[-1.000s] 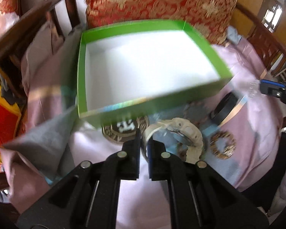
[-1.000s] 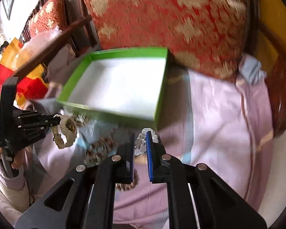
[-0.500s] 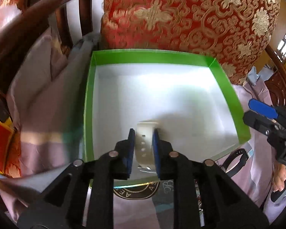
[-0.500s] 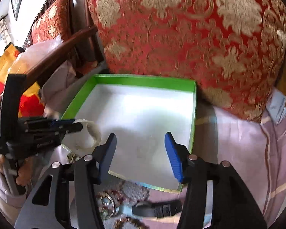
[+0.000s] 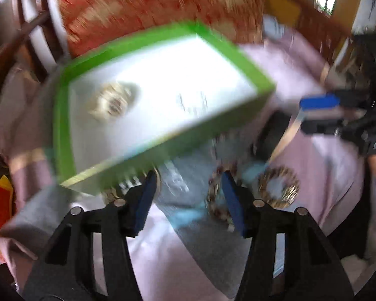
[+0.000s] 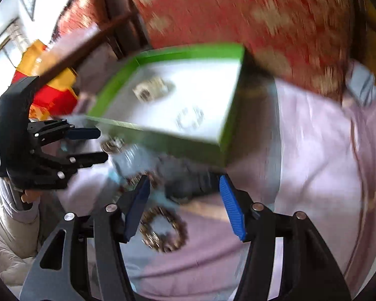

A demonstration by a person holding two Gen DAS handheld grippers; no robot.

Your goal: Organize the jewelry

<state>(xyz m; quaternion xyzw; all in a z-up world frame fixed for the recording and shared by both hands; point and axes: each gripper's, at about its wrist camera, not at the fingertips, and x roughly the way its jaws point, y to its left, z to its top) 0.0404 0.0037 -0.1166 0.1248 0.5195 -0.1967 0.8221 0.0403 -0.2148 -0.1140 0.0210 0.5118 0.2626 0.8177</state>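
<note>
Although both views are motion-blurred, the main items can be located. Left tongs [image 5: 186, 195]: fingers spread apart, nothing between them, positioned over the pink cloth [image 5: 313, 155] just in front of the green box [image 5: 62, 130]. Right tongs [image 6: 184, 207]: fingers likewise spread apart and empty, above a gold beaded bracelet [image 6: 163, 233] lying on the cloth.

The green box sits against a red patterned cushion [image 6: 250, 12]. On its white floor lie 2 items: a cream watch [image 5: 111, 101] toward the left rear and a clear beaded bracelet [image 6: 190, 118] toward the right.

Outside the box, near its front wall, the left wrist view shows the gold beaded bracelet [image 5: 279, 188], a darker beaded ring [image 5: 216, 198] partly behind the right finger, and a dark, blurred item [image 5: 273, 135] that cannot be identified.
</note>
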